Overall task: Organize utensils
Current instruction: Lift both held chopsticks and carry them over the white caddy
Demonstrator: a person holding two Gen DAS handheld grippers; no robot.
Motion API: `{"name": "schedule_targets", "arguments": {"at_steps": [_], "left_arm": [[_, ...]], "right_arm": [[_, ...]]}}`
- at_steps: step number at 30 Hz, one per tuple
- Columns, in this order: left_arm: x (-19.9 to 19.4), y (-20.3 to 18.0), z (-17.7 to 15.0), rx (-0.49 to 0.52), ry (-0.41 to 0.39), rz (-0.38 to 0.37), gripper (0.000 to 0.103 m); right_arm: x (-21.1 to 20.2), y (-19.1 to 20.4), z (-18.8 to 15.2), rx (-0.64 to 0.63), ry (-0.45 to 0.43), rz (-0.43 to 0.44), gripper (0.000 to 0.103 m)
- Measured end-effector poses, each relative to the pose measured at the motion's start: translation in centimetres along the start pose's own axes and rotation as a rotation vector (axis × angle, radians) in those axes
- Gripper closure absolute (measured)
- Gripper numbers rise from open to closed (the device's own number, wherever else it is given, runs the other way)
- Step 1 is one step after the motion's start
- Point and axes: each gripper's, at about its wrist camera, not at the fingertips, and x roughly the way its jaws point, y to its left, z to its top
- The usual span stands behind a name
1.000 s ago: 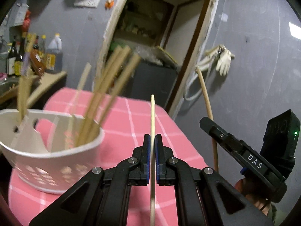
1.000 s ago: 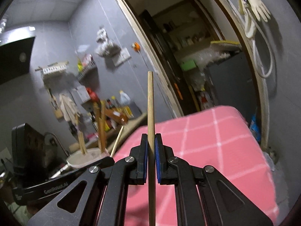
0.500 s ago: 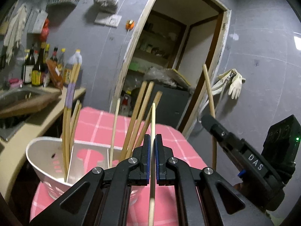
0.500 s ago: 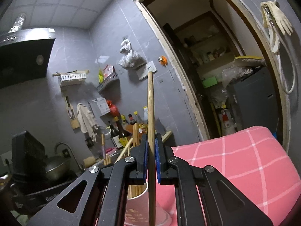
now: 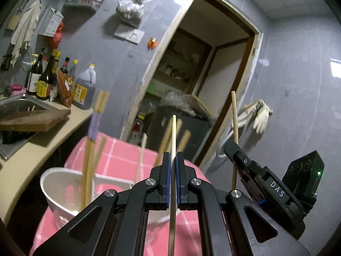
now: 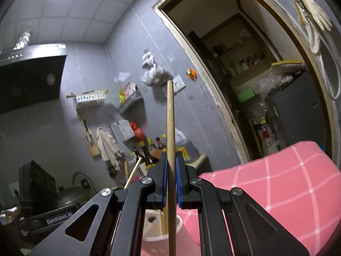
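My left gripper (image 5: pixel 172 183) is shut on a pale thin chopstick (image 5: pixel 173 136) that stands upright between its pads. Below and just beyond it sits a white utensil holder (image 5: pixel 64 183) with several wooden chopsticks (image 5: pixel 89 155) in it, on a pink checked tablecloth (image 5: pixel 119 157). My right gripper (image 6: pixel 170 181) is shut on a thicker brown chopstick (image 6: pixel 170 117), also upright. The holder (image 6: pixel 162 232) lies low under the right gripper. The right gripper (image 5: pixel 230 149) and its chopstick (image 5: pixel 234 117) show at the right of the left wrist view.
A counter (image 5: pixel 32 151) with a sink (image 5: pixel 19 106), a wooden board and several sauce bottles (image 5: pixel 49 79) runs along the left. An open doorway (image 5: pixel 191 81) to a pantry lies ahead. Gloves (image 5: pixel 260 115) hang on the grey wall. The left gripper's body (image 6: pixel 36 192) is at the right view's lower left.
Both grippers have tilted upward and risen, each with its chopstick still held. The holder has dropped lower in both views and now sits under the fingers.
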Motion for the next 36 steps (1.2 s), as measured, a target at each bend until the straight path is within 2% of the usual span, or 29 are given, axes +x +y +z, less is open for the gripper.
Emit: {"name": "schedule_targets", "arguments": {"at_steps": [5, 9, 15, 25, 30, 36], "left_arm": [[0.1, 2.4, 2.4, -0.030, -0.073, 0.025, 0.100], [0.4, 4.5, 3.6, -0.047, -0.118, 0.044, 0.100], [1.3, 7.3, 4.8, -0.077, -0.166, 0.070, 0.100], [1.6, 10.8, 4.2, -0.162, -0.235, 0.105, 0.100], [0.6, 11.3, 3.8, -0.192, -0.282, 0.121, 0.100], [-0.4, 11.0, 3.3, -0.180, -0.355, 0.163, 0.100]], "right_arm": [[2.5, 1.2, 0.6, -0.017, -0.066, 0.041, 0.098], [4.0, 2.3, 0.7, -0.077, -0.125, 0.054, 0.098], [4.8, 2.9, -0.1, -0.162, -0.179, 0.006, 0.098], [5.6, 1.5, -1.3, -0.150, -0.183, -0.021, 0.098], [5.7, 1.1, -1.6, -0.126, -0.177, -0.016, 0.098], [5.6, 0.8, -1.7, -0.101, -0.183, 0.000, 0.098]]}}
